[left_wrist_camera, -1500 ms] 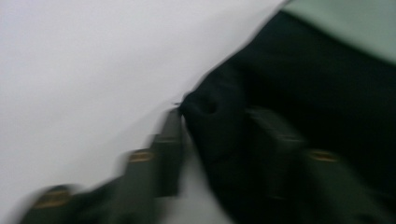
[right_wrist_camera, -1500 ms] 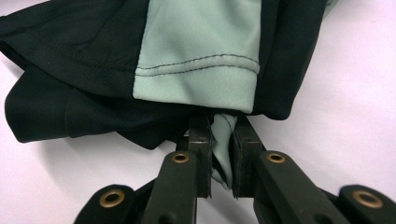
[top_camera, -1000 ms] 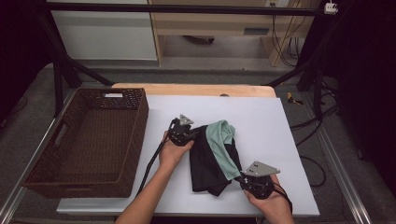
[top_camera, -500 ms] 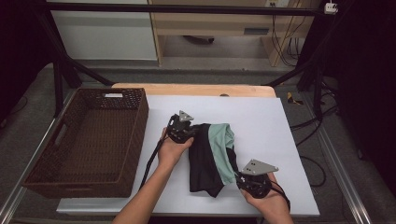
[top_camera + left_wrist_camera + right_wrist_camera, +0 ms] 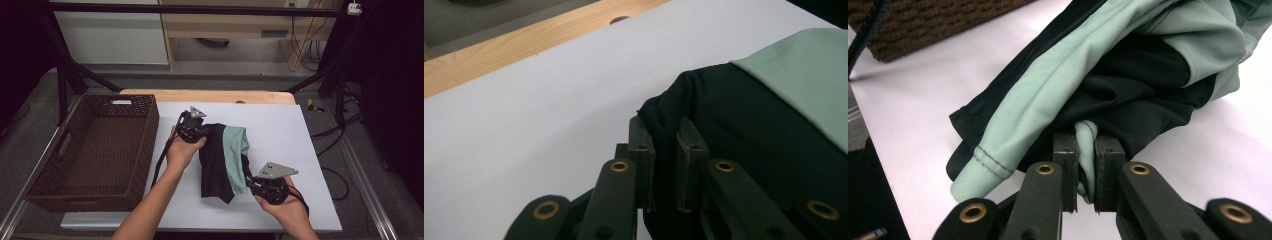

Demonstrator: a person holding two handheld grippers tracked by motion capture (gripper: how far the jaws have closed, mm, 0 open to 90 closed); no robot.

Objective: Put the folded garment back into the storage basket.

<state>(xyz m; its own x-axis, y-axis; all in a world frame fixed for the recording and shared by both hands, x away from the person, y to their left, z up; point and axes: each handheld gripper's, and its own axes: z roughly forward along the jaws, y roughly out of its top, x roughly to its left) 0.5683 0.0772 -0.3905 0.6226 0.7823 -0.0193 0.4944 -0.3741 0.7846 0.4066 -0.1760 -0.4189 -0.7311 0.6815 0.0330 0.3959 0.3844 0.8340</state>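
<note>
A black and mint-green garment (image 5: 224,159) hangs bunched between my two grippers over the white table top (image 5: 285,135). My left gripper (image 5: 196,131) is shut on a black corner of the garment (image 5: 664,117) at its far left end. My right gripper (image 5: 254,184) is shut on a mint-green hem fold of the garment (image 5: 1086,131) at its near right end. The cloth sags between the two grips, its lower edge near the table.
A dark woven basket (image 5: 95,145) with nothing in it stands at the left of the table; a corner of the basket (image 5: 923,20) is in the right gripper view. A wooden strip (image 5: 210,96) runs along the table's far edge. Metal frame legs stand beyond.
Both hands have lifted a little with the garment held between them. The cloth has come off the table and hangs more freely. The grips have not changed.
</note>
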